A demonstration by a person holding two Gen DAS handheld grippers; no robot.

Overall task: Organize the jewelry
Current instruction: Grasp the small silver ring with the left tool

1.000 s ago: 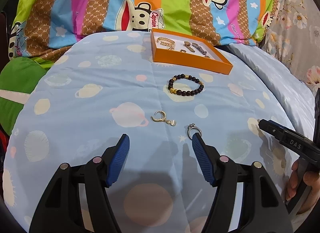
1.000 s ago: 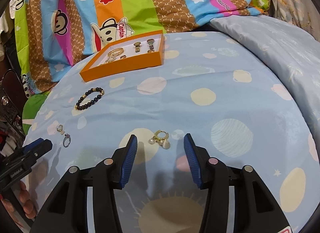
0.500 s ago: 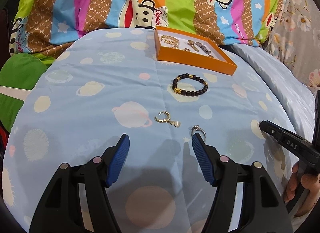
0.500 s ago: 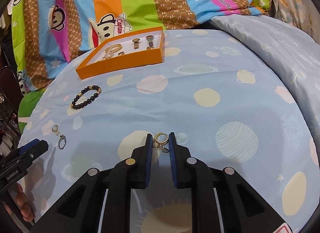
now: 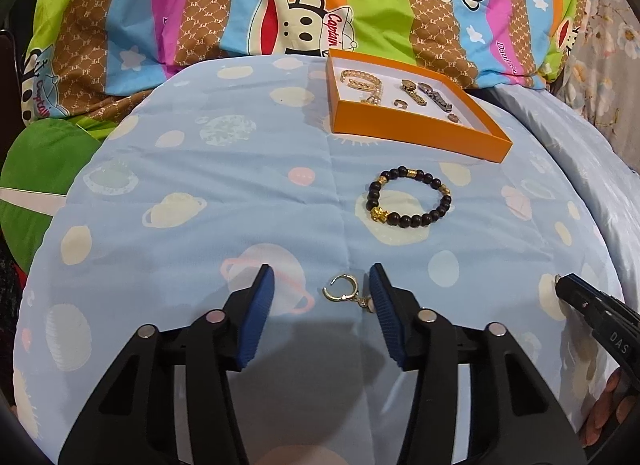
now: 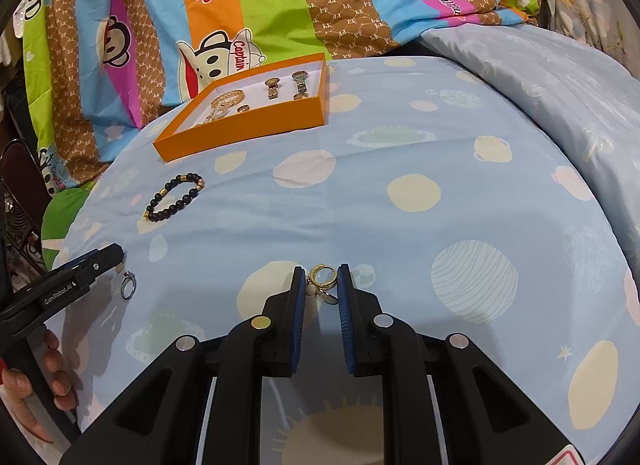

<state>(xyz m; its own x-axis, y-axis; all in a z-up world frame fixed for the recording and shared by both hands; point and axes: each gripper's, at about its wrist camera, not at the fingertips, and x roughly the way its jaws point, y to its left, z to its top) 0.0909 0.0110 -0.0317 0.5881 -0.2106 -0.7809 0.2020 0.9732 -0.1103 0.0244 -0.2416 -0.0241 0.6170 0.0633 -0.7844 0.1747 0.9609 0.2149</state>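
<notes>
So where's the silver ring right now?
In the right wrist view, the silver ring lies on the blue sheet at far left, beside the left gripper's tip.

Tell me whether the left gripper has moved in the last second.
Yes: the left gripper advanced past the silver ring toward the bracelet; jaws just closing, earring between them.

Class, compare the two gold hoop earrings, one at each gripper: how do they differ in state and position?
The left earring lies loose on the blue sheet; the right earring is pinched. The left gripper stands open around its earring, its jaws having just been closing, with the charm close to one pad; the right gripper is shut on its earring, with the hoop poking out past the fingertips. Both are gold hoops with a dangling charm.
</notes>
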